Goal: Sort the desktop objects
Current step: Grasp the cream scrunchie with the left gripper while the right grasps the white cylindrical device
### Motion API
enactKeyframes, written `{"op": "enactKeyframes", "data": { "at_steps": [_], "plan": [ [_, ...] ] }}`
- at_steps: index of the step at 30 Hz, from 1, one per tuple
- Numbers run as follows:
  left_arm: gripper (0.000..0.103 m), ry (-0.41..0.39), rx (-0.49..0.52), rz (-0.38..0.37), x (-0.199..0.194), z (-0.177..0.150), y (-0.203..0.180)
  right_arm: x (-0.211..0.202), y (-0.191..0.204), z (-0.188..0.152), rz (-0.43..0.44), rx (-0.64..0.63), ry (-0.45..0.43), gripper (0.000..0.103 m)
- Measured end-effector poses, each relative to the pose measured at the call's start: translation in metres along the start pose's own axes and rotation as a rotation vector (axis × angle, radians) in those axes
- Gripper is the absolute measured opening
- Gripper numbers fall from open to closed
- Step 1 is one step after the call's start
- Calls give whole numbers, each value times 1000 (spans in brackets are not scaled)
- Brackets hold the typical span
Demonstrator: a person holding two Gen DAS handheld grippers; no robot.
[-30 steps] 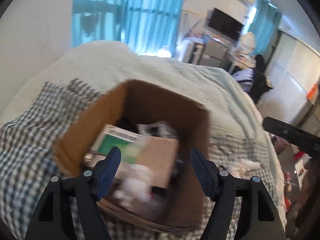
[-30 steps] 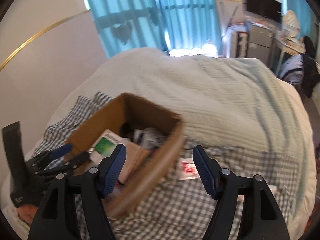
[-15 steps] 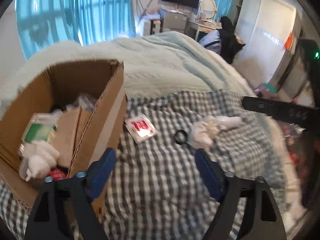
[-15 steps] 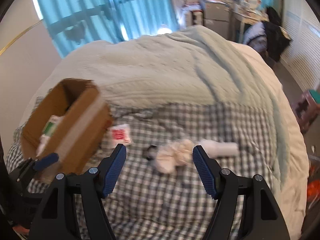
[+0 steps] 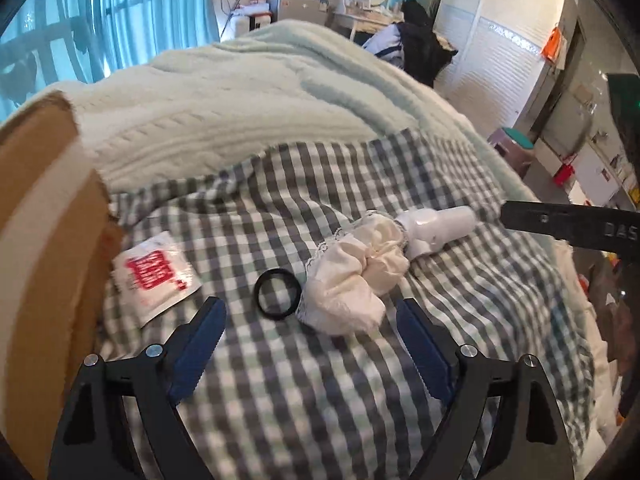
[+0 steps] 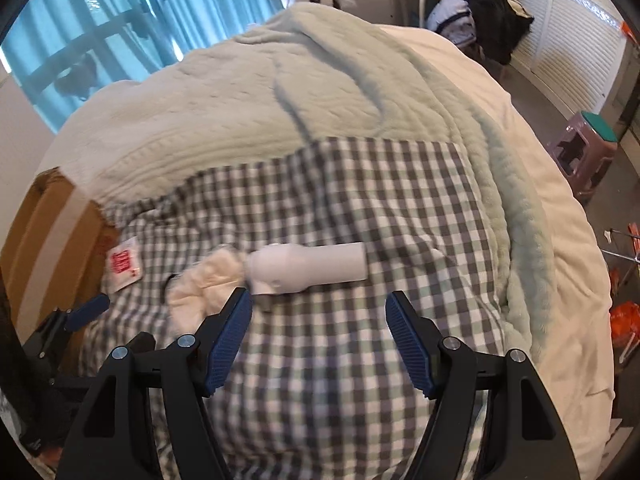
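Note:
On the checked cloth [image 5: 304, 380] lie a red-and-white sachet [image 5: 154, 276], a black ring [image 5: 278, 294], a cream scrunchie [image 5: 354, 276] and a white tube-shaped gadget [image 5: 438, 226]. My left gripper [image 5: 310, 322] hangs open just short of the ring and scrunchie, nothing between its fingers. In the right wrist view the white gadget [image 6: 308, 268] lies crosswise just beyond my right gripper [image 6: 318, 320], whose jaws are opening and empty. The scrunchie [image 6: 204, 288] and sachet [image 6: 124, 266] lie to its left. The cardboard box [image 5: 44, 264] stands at the left edge.
The cardboard box [image 6: 48, 240] borders the cloth on the left. A pale green knit blanket [image 6: 256, 96] covers the bed beyond the cloth. A stool [image 6: 586, 148] and floor clutter lie off the bed's right side. The right gripper's arm [image 5: 568, 226] crosses the left view's right edge.
Both grippers swung right from over the cardboard box and sank toward the cloth. The loose items now lie just ahead of the fingers. The left jaws spread wider; the right ones widened slightly.

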State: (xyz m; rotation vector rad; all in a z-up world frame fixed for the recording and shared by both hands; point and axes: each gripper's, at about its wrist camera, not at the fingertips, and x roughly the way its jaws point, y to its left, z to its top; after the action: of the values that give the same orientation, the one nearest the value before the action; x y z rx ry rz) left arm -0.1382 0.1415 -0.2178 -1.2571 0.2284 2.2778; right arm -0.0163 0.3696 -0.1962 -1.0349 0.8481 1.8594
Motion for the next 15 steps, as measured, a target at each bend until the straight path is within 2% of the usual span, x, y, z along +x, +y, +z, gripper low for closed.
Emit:
{"op": "enactKeyframes", "data": {
  "at_steps": [1,6,8,9,10,11,12,15],
  "plan": [
    [90,5,0,4,6,1,-1,3,-2,1,-4,0,5,77],
    [90,10,41,-12,26,9,-12,20,-6,7,-19,-55,9,79],
    [88,7,68,-15,32,11,-18,25,-3,10,-15,-92,2,86],
    [80,11,87,-29,36,12,-21,26,-1,11,-14,-107,-5,87],
    [59,20,103,-44,40,13,-23,26,1,11,-13,-125,-13,88],
    [48,37,121,-54,45,14,-25,27,2,11,-12,-146,-16,89],
    [33,62,138,-58,52,15,-28,27,2,12,-12,-167,-16,89],
    [14,86,136,-84,61,17,-26,29,2,13,-19,-229,-2,89]
  ]
}}
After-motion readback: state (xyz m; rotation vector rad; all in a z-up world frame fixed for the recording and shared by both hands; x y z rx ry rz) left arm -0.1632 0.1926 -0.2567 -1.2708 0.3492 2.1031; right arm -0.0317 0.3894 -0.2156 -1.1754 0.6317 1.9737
